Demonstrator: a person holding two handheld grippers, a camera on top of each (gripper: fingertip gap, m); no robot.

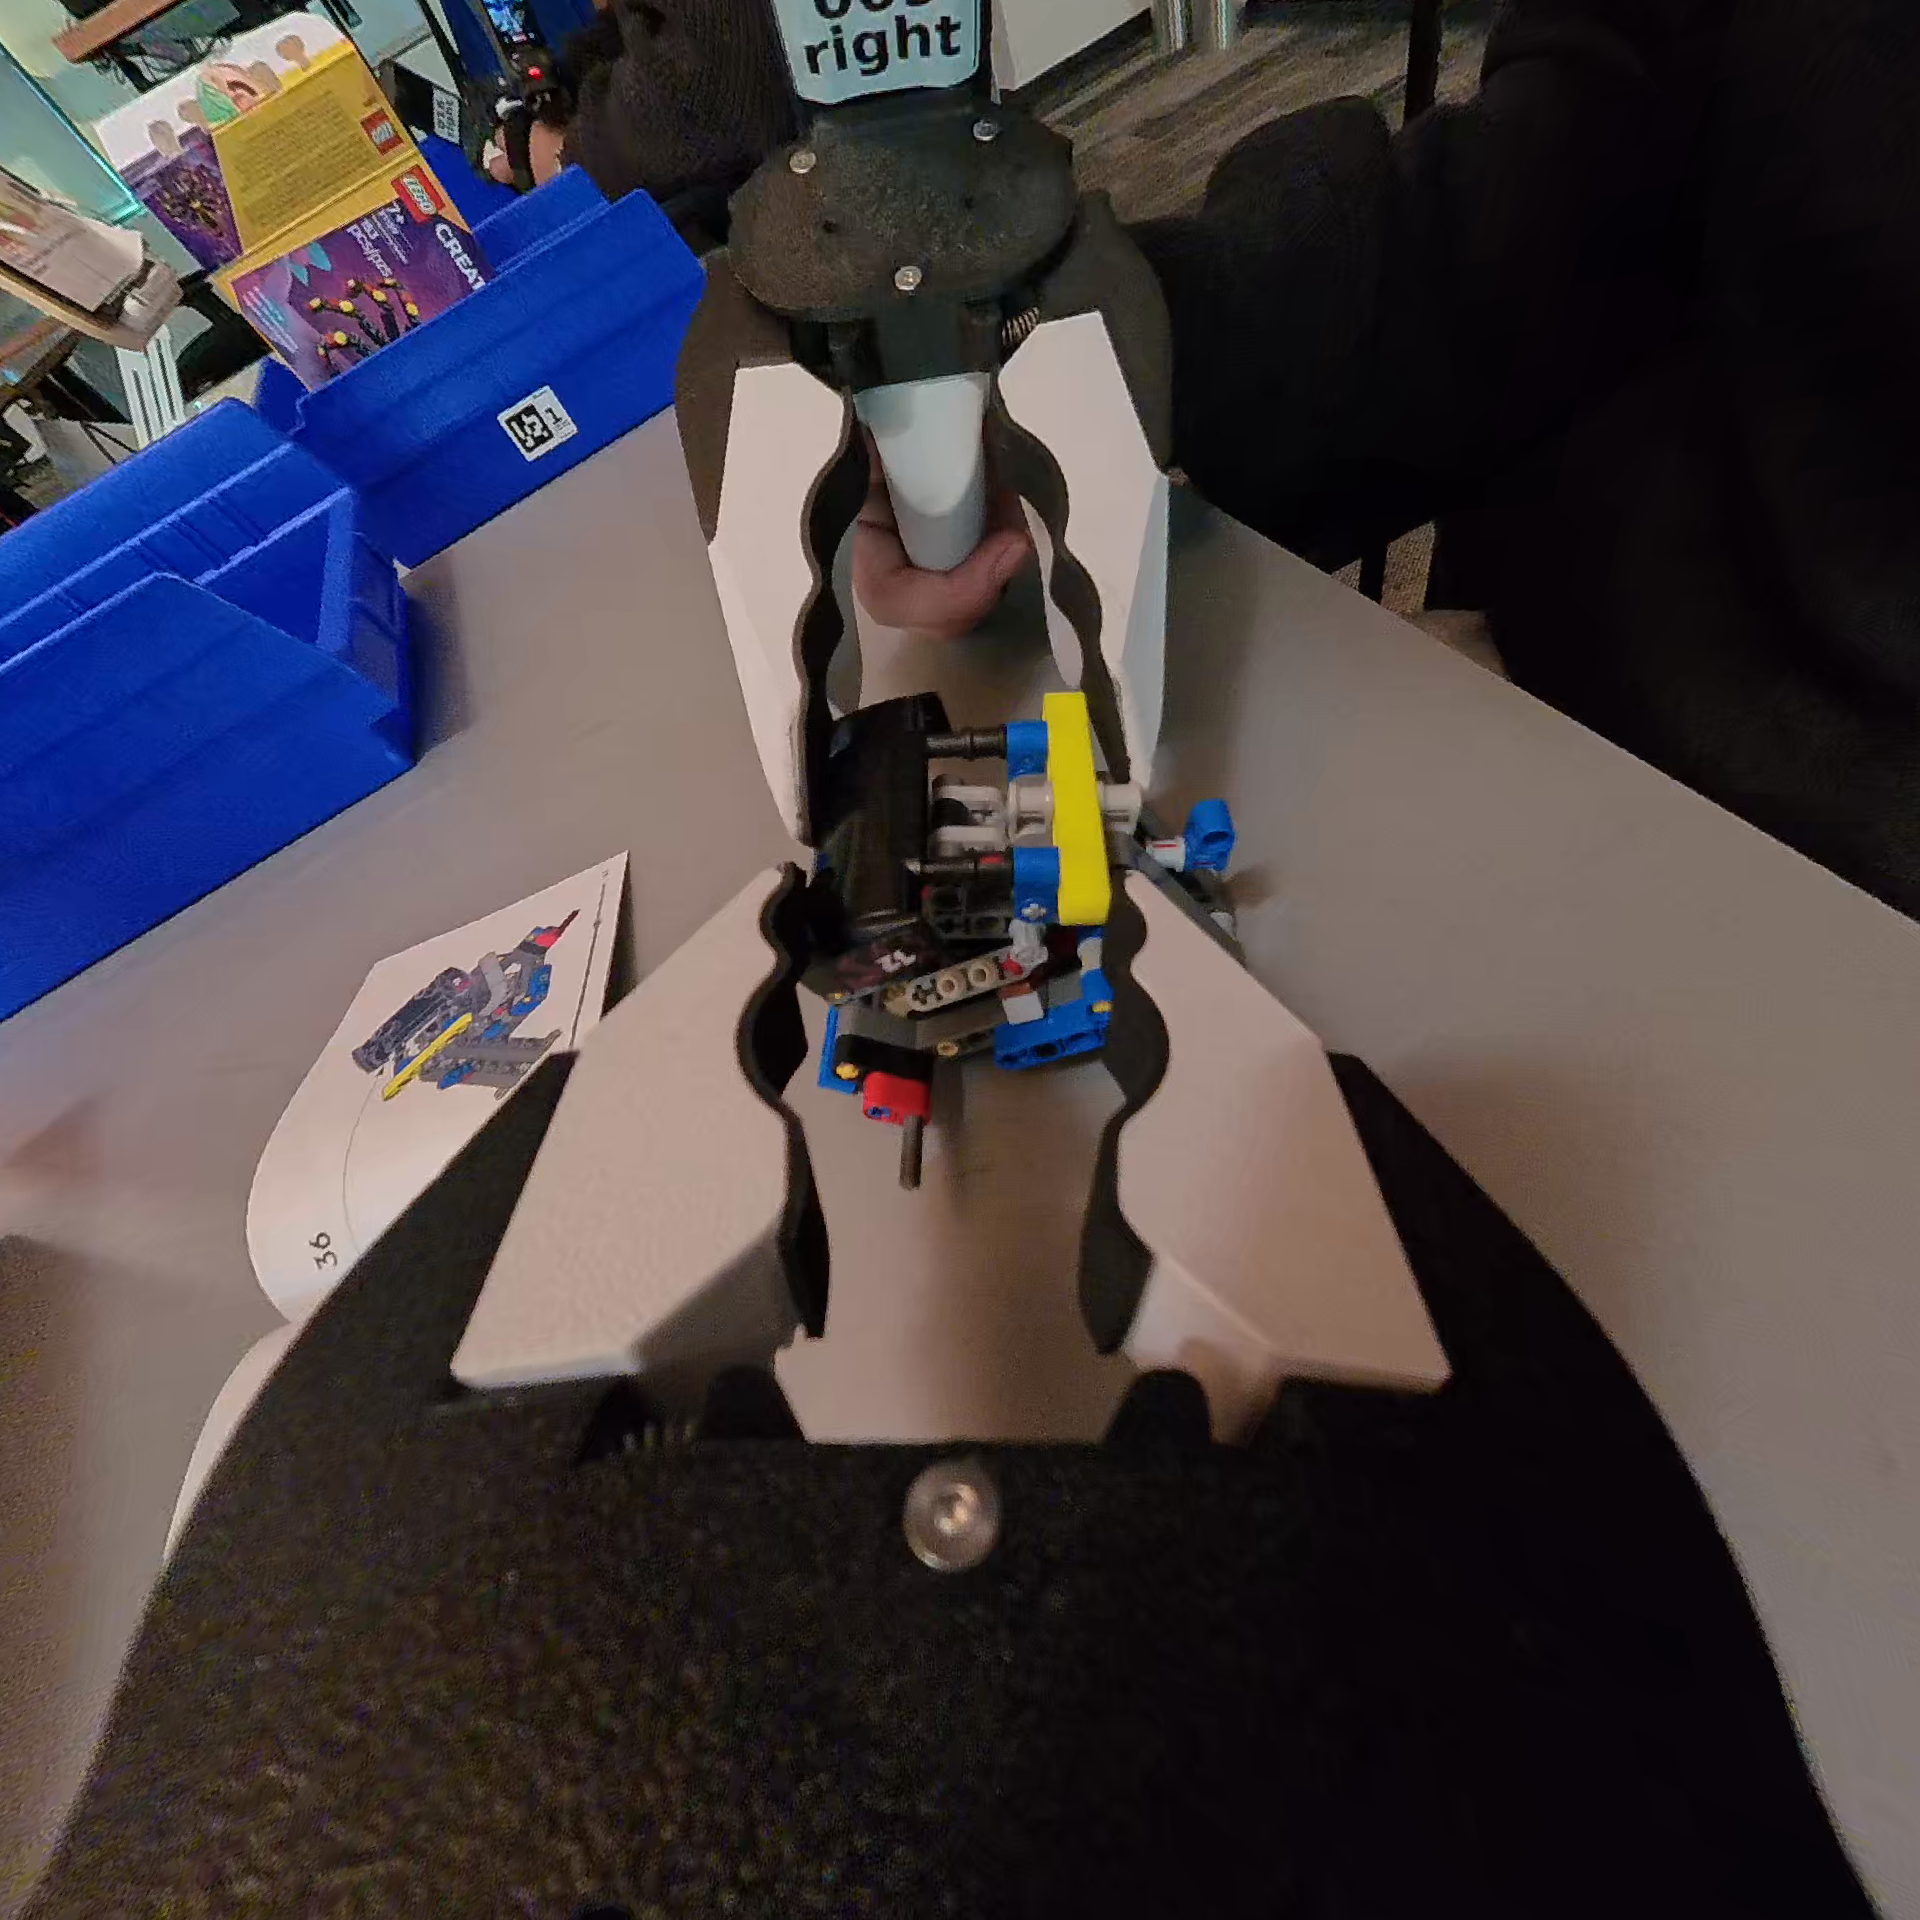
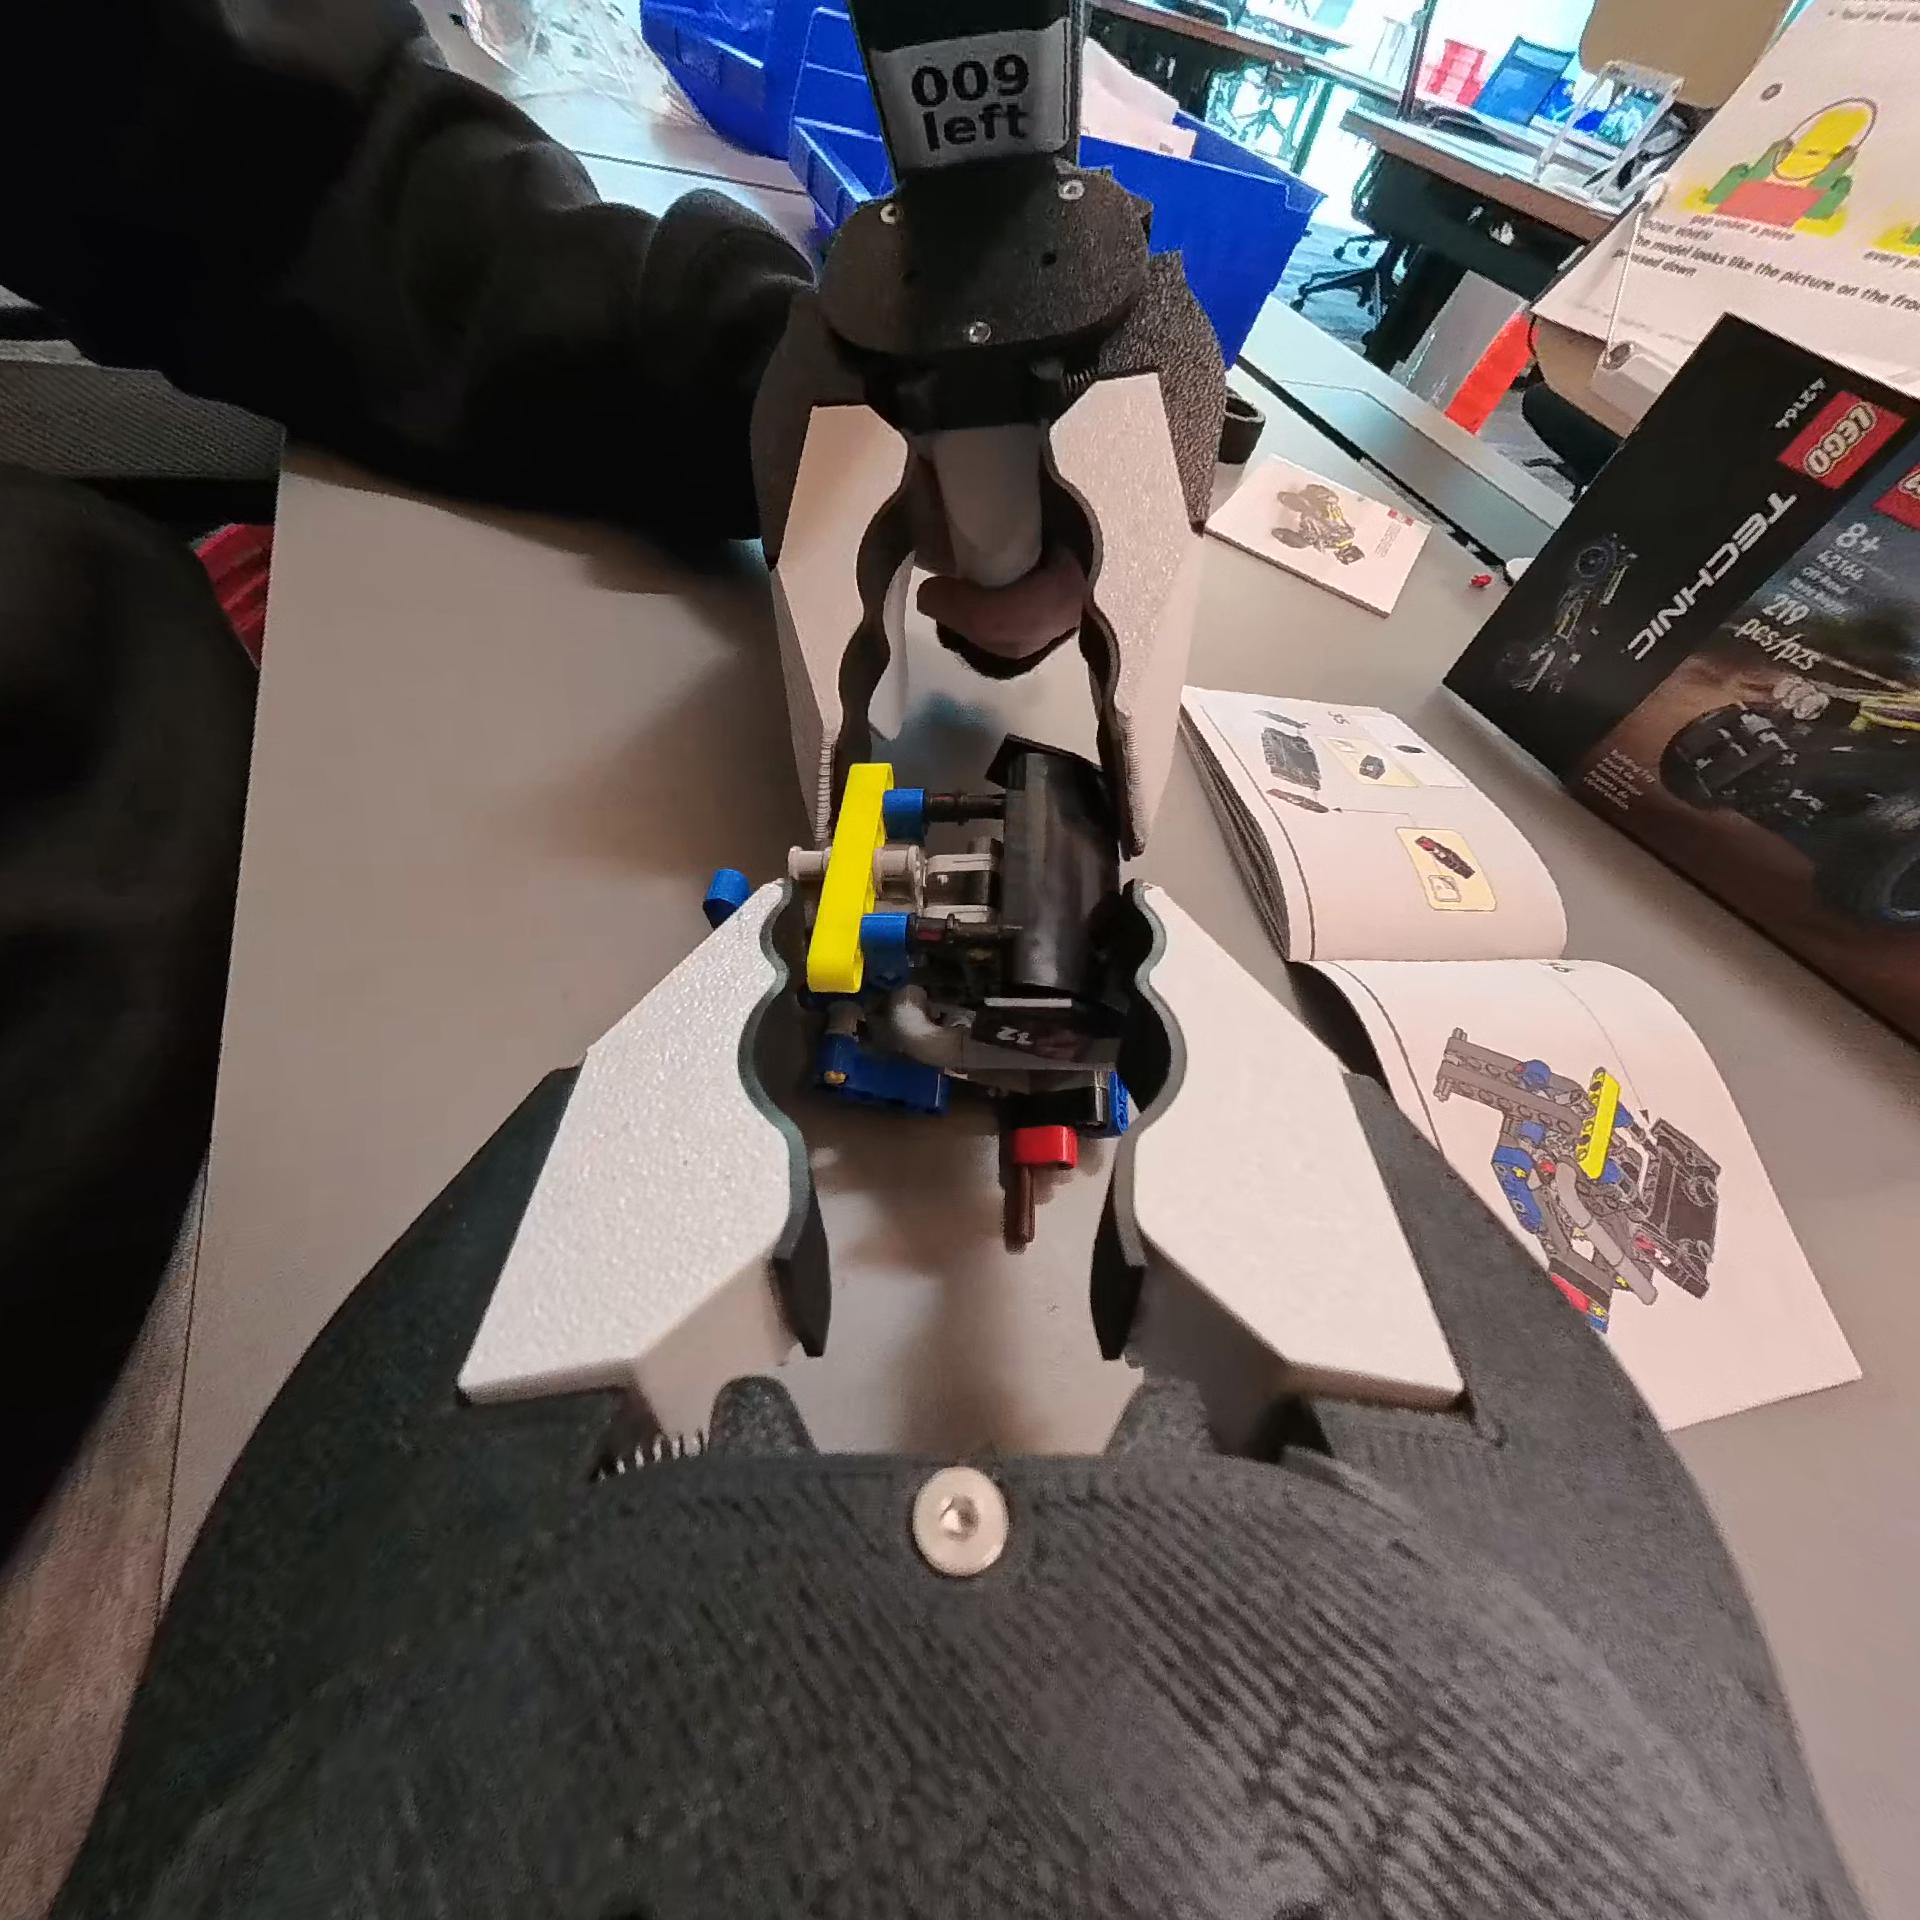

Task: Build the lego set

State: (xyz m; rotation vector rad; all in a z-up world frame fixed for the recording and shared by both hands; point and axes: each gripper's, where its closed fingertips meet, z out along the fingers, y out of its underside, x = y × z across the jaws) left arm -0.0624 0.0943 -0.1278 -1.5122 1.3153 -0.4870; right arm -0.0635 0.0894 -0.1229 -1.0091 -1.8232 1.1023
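Gripping one brick model (image 1: pixel 966 883) from opposite ends, left gripper (image 1: pixel 951 940) and right gripper (image 2: pixel 961 971) each clamp its sides, steadying it above the table (image 1: pixel 1507 987).

Readable markings, both views; wording not copied.
Left view: printed handle tag (image 1: pixel 883 42) at 12 o'clock; square-code tag (image 1: pixel 535 421) on blue bin (image 1: pixel 582 312) at 10; branded yellow and purple toy boxes (image 1: pixel 312 208) at 11; page number on booklet page (image 1: pixel 436 1049) at 8; digit sticker (image 1: pixel 899 956) on model (image 1: pixel 1075 810), centre. Right view: numbered handle tag (image 2: pixel 966 104) at 12; printed poster (image 2: pixel 1766 177) at 1; branded black box (image 2: pixel 1714 623) at 2; leaflet (image 2: pixel 1320 530), print too small; open booklet (image 2: pixel 1455 935) at 3, page numbers blurred.
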